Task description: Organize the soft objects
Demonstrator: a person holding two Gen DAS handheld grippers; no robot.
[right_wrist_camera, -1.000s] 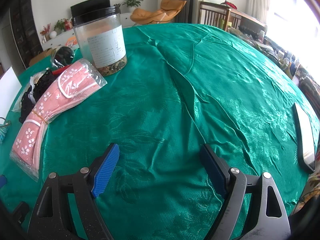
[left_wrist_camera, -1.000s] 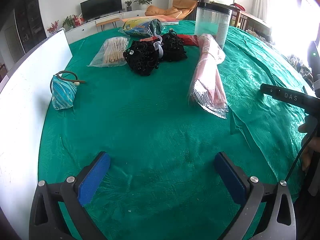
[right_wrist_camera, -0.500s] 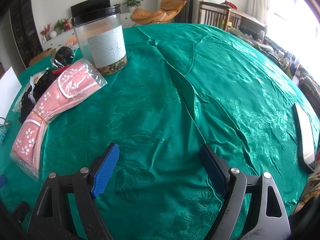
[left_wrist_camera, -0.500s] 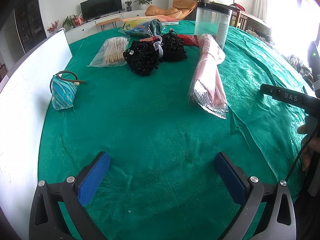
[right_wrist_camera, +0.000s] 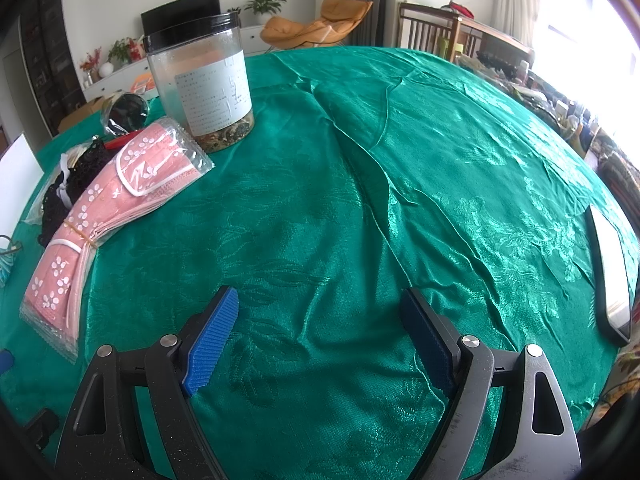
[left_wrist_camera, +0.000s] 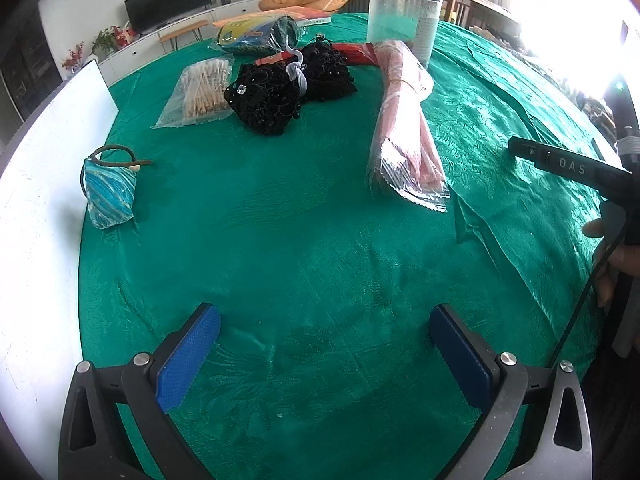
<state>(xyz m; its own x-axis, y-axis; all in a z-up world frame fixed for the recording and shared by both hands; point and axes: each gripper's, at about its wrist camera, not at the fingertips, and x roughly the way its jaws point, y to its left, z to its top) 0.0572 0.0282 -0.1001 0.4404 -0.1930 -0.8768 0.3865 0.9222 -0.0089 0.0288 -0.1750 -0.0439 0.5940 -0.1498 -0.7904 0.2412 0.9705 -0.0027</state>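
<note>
Left tongs (left_wrist_camera: 324,344): spread wide, blue pads apart, holding nothing, low over bare green cloth.
Right tongs (right_wrist_camera: 320,336): also spread wide and empty, over a creased part of the cloth.
Tabletop (left_wrist_camera: 304,248): covered in a green patterned cloth, with a white board (left_wrist_camera: 36,184) along its left edge.
Pink packet (left_wrist_camera: 404,128): a long clear bag of pink flowered fabric, lying ahead of the left tongs to the right; in the right view (right_wrist_camera: 100,216) it lies left of the tongs.
Black lace bundle (left_wrist_camera: 288,88): farther back, near the middle, beside a bag of pale sticks (left_wrist_camera: 202,92).
Blue striped pouch (left_wrist_camera: 108,192): at the left, next to the white board.
Jar (right_wrist_camera: 200,84): clear with a black lid, upright, just behind the pink packet's far end.
Far packet (left_wrist_camera: 256,36): a yellow and blue wrapped thing; contents unclear at this distance.
Phone (right_wrist_camera: 610,276): probably a phone, near the right edge.
</note>
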